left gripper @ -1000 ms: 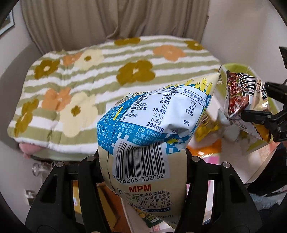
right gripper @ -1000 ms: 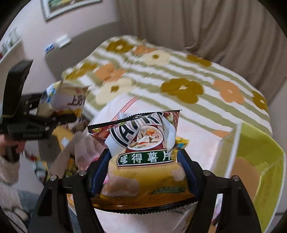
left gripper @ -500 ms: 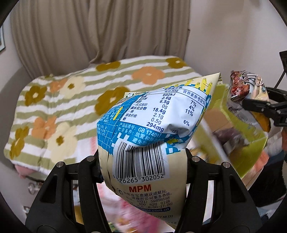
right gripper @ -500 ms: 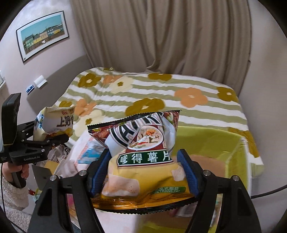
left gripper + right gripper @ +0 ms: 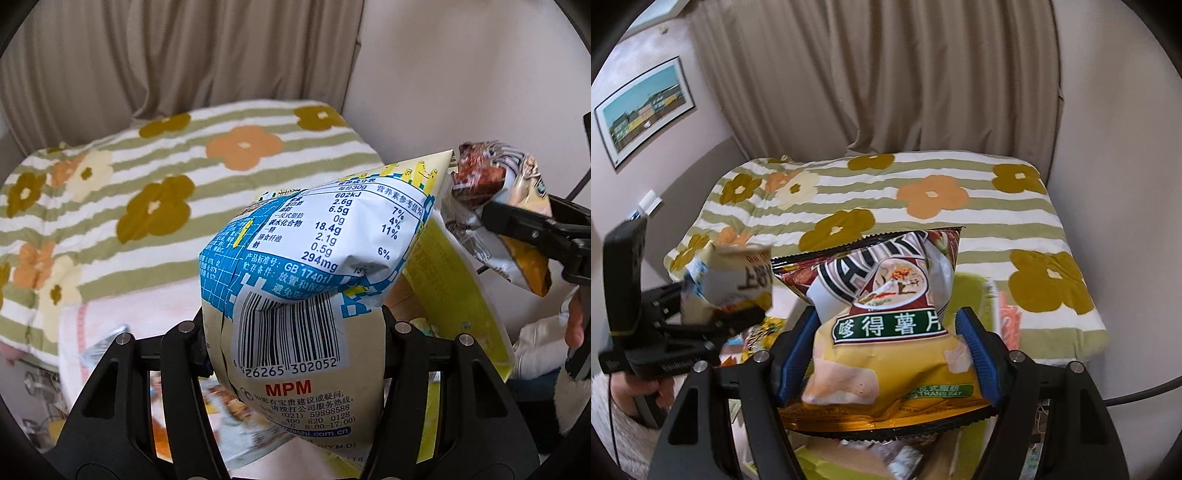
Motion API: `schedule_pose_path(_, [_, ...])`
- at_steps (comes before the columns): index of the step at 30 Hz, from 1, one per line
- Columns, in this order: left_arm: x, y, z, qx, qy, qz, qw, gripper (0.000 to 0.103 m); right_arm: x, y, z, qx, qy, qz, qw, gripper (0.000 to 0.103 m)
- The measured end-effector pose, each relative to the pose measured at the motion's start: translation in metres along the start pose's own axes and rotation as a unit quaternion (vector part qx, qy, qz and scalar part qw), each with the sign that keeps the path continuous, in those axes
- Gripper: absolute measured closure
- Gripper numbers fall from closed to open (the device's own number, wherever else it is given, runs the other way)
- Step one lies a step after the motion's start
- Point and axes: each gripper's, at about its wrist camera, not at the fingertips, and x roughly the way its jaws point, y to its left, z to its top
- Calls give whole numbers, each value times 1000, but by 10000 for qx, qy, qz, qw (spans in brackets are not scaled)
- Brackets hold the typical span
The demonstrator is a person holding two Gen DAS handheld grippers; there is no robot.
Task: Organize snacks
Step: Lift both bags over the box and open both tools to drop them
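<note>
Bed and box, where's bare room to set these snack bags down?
The bedspread is bare from the curtain down to the box. Below both grippers it is crowded: loose packets lie in the box and beside it.

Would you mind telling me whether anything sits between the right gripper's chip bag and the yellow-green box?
Nothing visible does: the chip bag, clamped in the right gripper, hangs above the open box, with only snack packs inside below.

Left gripper [image 5: 295, 332] and right gripper [image 5: 886, 347]: fingers clamped on held bags, both raised, apparently side by side
</note>
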Motion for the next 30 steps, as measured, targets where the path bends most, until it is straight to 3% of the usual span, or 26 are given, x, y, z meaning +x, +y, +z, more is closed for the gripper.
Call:
schedule_pose_path(11, [69,-39,10,546,624,282,9962,46,29,-39,2,549,185,101,9983,32])
schedule_pose_path(12, [72,-41,11,602,636,296,9957,43,31,-41,2,599,196,83,9980,32])
schedule_pose_path(14, [80,-48,13,743,714,379,9940,23,33,-45,1,682,206,80,9974,32])
schedule_pose_path(15, [84,-52,14,824,758,464,9926,5,33,-47,1,730,203,73,9971,32])
schedule_pose_path(16, [85,-53,14,887,744,510,9920,0,34,-49,1,772,207,67,9968,32])
schedule_pose_path(22, [75,-49,4,1024,705,507,9909,0,38,-51,-5,882,306,-37,9956,32])
schedule_pose_path(30, [39,-21,-7,594,455,313,9967,0,56,-40,-13,855,599,-115,9945,32])
